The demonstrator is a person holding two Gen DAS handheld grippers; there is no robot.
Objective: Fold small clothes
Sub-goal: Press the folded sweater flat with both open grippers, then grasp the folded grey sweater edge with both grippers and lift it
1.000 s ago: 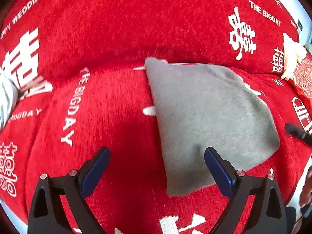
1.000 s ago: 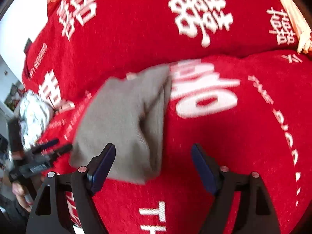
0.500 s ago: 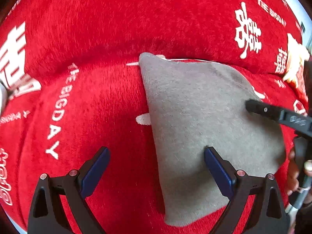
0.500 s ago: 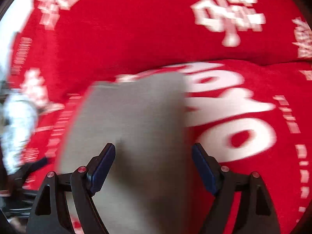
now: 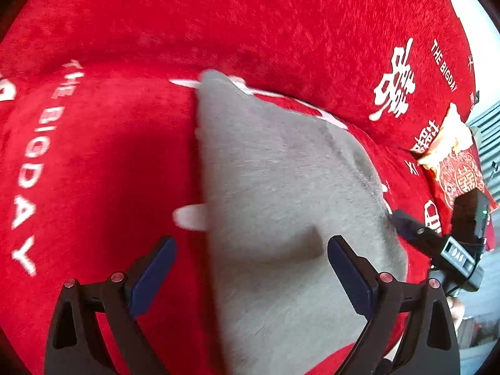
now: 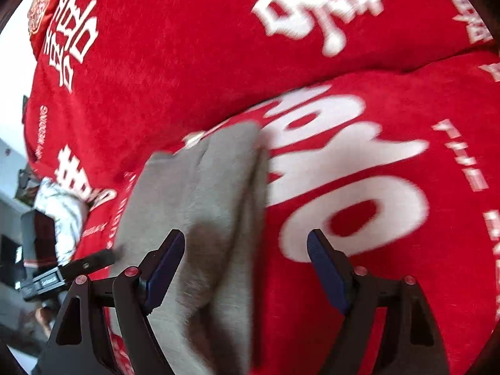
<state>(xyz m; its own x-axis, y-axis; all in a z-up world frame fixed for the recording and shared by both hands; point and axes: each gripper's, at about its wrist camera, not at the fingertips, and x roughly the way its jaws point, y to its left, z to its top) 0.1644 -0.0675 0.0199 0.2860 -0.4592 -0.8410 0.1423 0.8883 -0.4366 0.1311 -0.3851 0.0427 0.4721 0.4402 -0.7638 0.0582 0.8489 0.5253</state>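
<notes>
A: How far along does the folding look?

B: The grey garment (image 5: pixel 281 206) lies on the seat of the red sofa cover (image 5: pixel 93 162), just in front of the backrest. From the right wrist view it seems already doubled over once, since a thick layered edge runs along its right side. It is not yet a compact bundle, so at least one more fold probably remains.

A: And the grippers?

B: The left gripper (image 5: pixel 251 276) hangs over the near part of the garment, jaws wide apart, with the cloth's left edge running between them. Nothing is pinched. The right gripper (image 6: pixel 245 270) is spread too, straddling the garment's thick right edge, and its pads do not press on the fabric. In the left wrist view, its tip shows at the cloth's right border.

A: So a grasp is the next step?

B: That is the likely reading: each gripper sits over one side edge, placed to pinch and lift.

A: Any writing that can be read?

B: "THE BIGDAY" is printed in white on the cover, left of the garment and again on the backrest at upper right. Large white double-happiness characters appear too. Small lettering at the far left of the right wrist view seems to say "WEDDING". A red and gold packet (image 5: pixel 453 162) lies beyond; its print is illegible.
</notes>
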